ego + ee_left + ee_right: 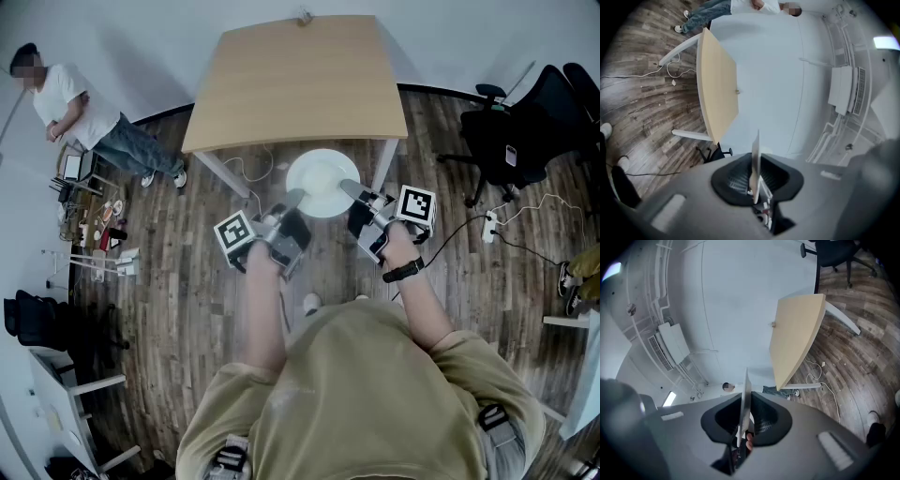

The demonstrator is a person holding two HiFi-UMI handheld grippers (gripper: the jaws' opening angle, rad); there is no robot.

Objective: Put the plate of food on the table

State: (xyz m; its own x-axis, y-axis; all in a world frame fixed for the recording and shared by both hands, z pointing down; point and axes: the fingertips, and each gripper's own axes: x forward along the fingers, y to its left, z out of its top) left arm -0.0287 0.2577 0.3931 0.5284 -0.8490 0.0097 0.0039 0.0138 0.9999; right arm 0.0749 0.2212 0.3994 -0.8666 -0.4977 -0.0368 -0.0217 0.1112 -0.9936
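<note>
A white plate (322,183) hangs level in the air, just short of the near edge of the light wooden table (295,80). My left gripper (292,199) is shut on its left rim and my right gripper (352,187) on its right rim. In the left gripper view the plate (756,159) runs edge-on between the dark pads (736,180) of that gripper (757,177), with the table (717,89) ahead. The right gripper view shows the same: the plate's rim (745,401) clamped in the gripper (745,422), the table (794,341) beyond. What lies on the plate is unclear.
A person in a white shirt and jeans (84,117) stands at the back left. A black office chair (525,131) is right of the table, with a power strip and cables (489,225) on the wood floor. Cluttered shelves (89,225) line the left wall.
</note>
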